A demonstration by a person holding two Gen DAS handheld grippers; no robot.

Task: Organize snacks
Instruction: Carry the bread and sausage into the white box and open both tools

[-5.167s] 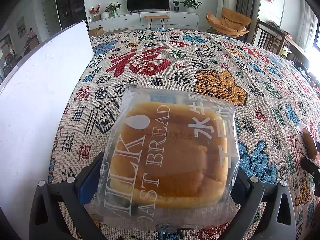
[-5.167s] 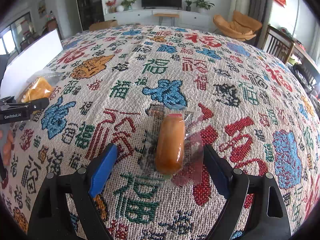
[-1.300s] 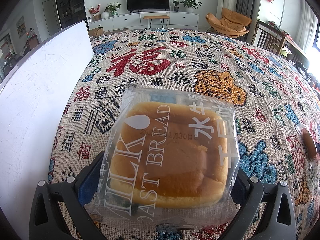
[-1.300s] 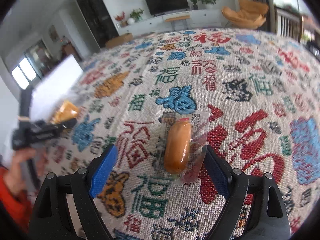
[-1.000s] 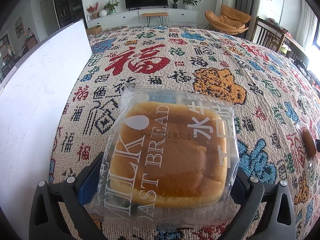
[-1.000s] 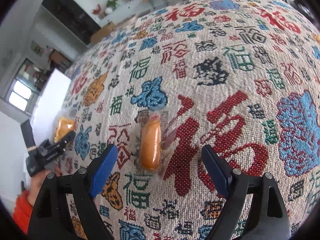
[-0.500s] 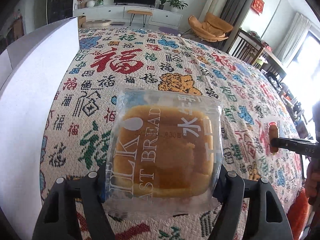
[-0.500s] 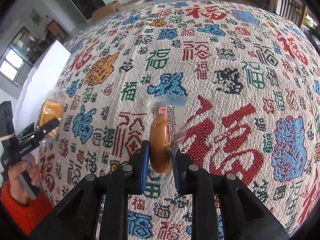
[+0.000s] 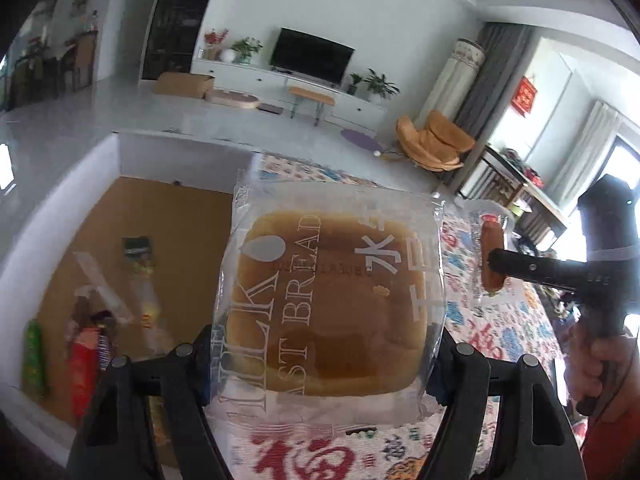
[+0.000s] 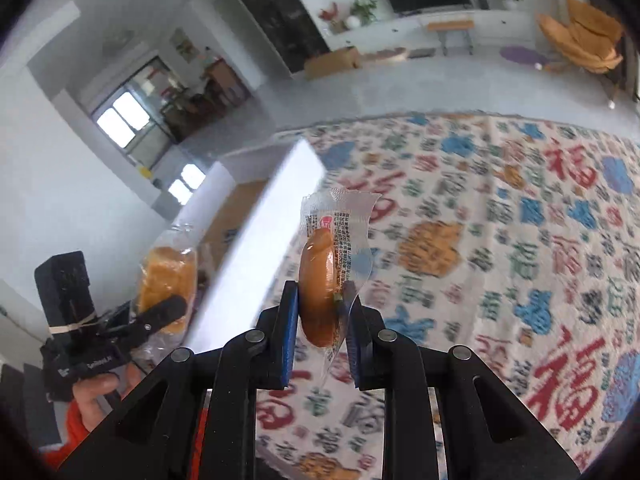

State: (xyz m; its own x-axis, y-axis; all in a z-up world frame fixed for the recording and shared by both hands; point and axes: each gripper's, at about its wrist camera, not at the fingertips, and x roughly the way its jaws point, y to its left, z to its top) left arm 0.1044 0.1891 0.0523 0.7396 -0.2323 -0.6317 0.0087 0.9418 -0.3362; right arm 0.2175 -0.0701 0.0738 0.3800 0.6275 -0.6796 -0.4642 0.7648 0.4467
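My left gripper [image 9: 320,364] is shut on a clear-wrapped milk toast bread [image 9: 328,300] and holds it in the air beside the open white box [image 9: 76,184]. The bread also shows in the right wrist view [image 10: 168,280], held by the left gripper [image 10: 160,312]. My right gripper [image 10: 322,336] is shut on a wrapped sausage [image 10: 320,292] and holds it above the patterned tablecloth [image 10: 500,240]. In the left wrist view the sausage [image 9: 492,260] and the right gripper [image 9: 500,260] are at the right.
The white box has a brown floor [image 9: 168,232] with several snack packets [image 9: 88,340] lying in it. Its white wall [image 10: 260,252] stands left of the sausage in the right wrist view. A living room with TV [image 9: 312,56] and chair [image 9: 436,144] lies beyond the table.
Both grippers have lifted their snacks off the cloth and swung left toward the box. The right gripper closed on the sausage about half a second ago. The box's inside has come into view.
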